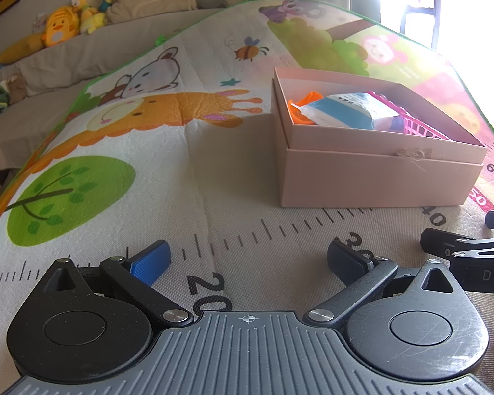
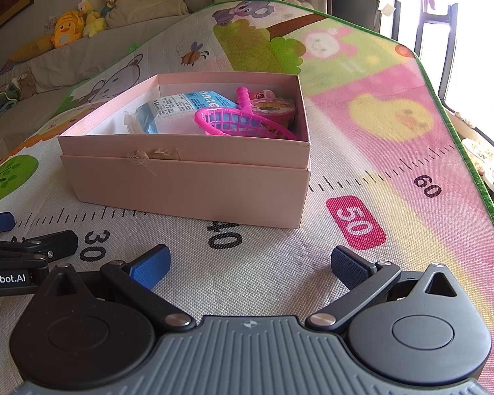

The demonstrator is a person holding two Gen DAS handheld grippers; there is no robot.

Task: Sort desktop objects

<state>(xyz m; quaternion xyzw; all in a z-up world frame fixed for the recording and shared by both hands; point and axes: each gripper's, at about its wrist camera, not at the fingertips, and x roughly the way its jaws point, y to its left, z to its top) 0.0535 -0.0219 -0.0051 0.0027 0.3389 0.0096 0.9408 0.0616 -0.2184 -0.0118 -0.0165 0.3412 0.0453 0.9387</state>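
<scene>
1. The mat (image 2: 395,151) covers the counter, and its printed ruler runs across in front of you. No loose items show on it in either view, so I judge the sorting nearly or fully done.

2. The box (image 2: 187,184) sits on the mat past the ruler, seated in its upturned lid, open side up. That keeps it low and steady, and easy to drop things into from above.

3. The task's things are inside the box. The blue-and-white pack (image 2: 181,108) lies across the middle. The pink basket (image 2: 243,125) leans in the near right corner with its handle up. A cup (image 2: 273,112) sits behind the basket. Something orange (image 1: 304,108) peeks out at the far left side; you cannot tell what it is.

4. Your left claw (image 1: 252,261) is low over the mat, short of the box and to its left. Its jaws are spread wide with nothing between them.

5. Your right claw (image 2: 252,265) is just beside it, level with it and aimed at the box front. Its jaws are also wide apart and empty.

6. Both claws point forward and roughly flat, near the ruler's edge. That reads as a rest pose, not a reach.
</scene>
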